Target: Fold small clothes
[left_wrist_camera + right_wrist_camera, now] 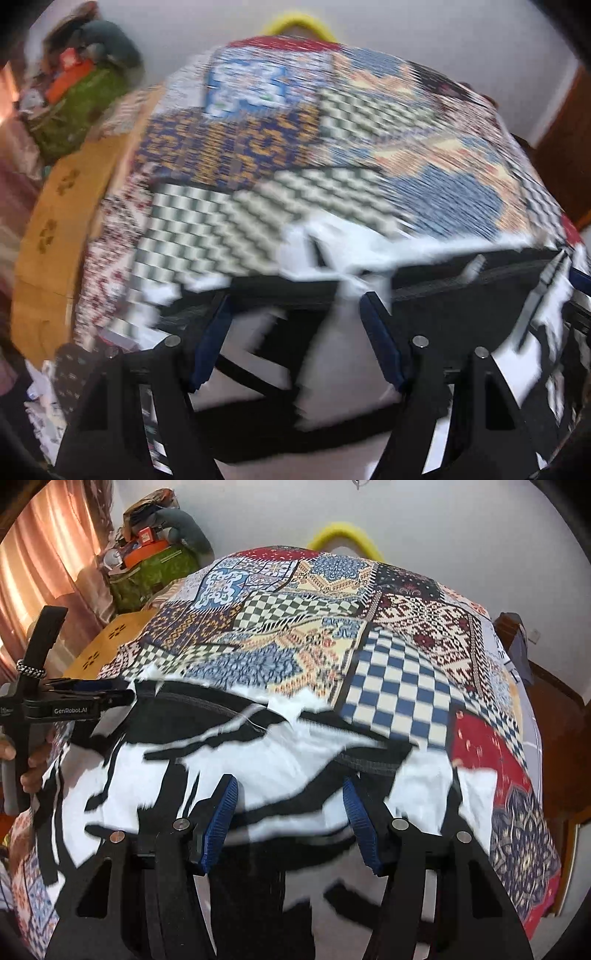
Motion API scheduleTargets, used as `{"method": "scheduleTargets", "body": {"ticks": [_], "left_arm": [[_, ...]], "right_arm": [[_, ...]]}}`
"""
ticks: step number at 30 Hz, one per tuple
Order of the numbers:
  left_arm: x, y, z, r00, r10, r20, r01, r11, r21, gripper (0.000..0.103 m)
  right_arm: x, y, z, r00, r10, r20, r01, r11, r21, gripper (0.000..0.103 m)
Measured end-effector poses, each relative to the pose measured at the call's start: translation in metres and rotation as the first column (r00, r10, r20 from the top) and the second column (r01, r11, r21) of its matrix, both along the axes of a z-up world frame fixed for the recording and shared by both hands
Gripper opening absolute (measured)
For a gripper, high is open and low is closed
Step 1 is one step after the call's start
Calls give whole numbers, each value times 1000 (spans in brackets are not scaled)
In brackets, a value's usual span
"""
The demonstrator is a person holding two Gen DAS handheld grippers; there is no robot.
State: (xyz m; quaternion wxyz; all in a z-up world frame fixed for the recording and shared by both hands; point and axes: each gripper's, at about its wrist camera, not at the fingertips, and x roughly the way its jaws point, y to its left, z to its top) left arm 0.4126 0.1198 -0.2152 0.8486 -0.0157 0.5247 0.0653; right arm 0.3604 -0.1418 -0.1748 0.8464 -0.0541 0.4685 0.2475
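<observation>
A small black-and-white patterned garment (229,775) with a dark waistband lies spread on the patchwork-covered table (388,657). In the right wrist view my right gripper (290,786) is open, its blue-padded fingers (221,819) hovering over the garment's near part. My left gripper (110,698) shows at the left, its tip at the garment's far-left waistband corner. In the blurred left wrist view the left gripper (295,302) is open with the garment (332,258) between and under its fingers (380,339).
The patchwork cloth (258,147) covers the table. A wooden edge (107,642) shows at the left. A green bag piled with items (155,568) stands at the back left by a pink curtain (48,572). A yellow hoop (343,535) is behind the table.
</observation>
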Motion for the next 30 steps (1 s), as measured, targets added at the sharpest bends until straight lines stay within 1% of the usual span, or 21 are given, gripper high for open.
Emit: {"method": "scheduleTargets", "body": {"ticks": [1,3,5,8,9,11,13,16,20,21,22,24,26,27,29,30], "left_arm": [[1,8,0,1000,21,-2,-21,1000,-4,71],[1,29,-3,999,49,-21,-49,998,-36,71],[-3,48,-7,996,82,-42,-83,996,-23,71],[-16,69,-5,993,109,-48,-109,994,7,71],[-20,73,-3,992,113,-46,-113,994,5,71],[-33,77,7,994,109,-30,-110,994,-21,71],[-43,71,15,996,87,-12,-88,995,-42,71],[-57,48,26,1000,19,8,-18,998,-54,71],[-66,5,24,996,-87,-3,87,995,-50,71],[-68,-5,22,994,-111,-4,111,993,-46,72],[-69,-13,18,991,-130,-8,130,991,-40,75],[-71,-28,6,987,-160,-30,160,987,-14,76],[-74,-34,-6,984,-170,-57,170,985,6,77],[-78,-36,-10,983,-175,-56,177,984,29,79],[-87,-37,-13,982,-188,-31,190,979,81,89],[-91,-37,-13,981,-192,-23,193,975,107,90]], "right_arm": [[4,1,0,1000,-8,-1,8,1000,-4,55],[9,1,-2,1000,-15,-15,15,1000,1,55],[10,0,-2,1000,-16,-23,16,1000,-6,55],[2,-3,5,1000,-29,-1,29,999,-19,55],[-2,-3,8,1000,-25,6,25,1000,-9,55],[-9,0,15,1000,-8,18,8,1000,13,55],[-19,7,23,999,17,35,-18,1000,25,55],[-33,26,28,996,86,31,-87,995,53,59],[-46,53,18,987,159,8,-159,986,39,60],[-49,60,13,985,174,-4,-174,984,32,60],[-51,64,9,983,184,-16,-183,983,26,60],[-55,72,-3,978,198,-58,-198,980,1,60],[-60,72,-13,975,205,-87,-207,978,-22,62],[-62,70,-15,974,207,-92,-211,977,-29,63],[-71,63,-20,972,213,-99,-218,975,-47,67],[-75,58,-21,973,209,-98,-215,976,-48,69]]}}
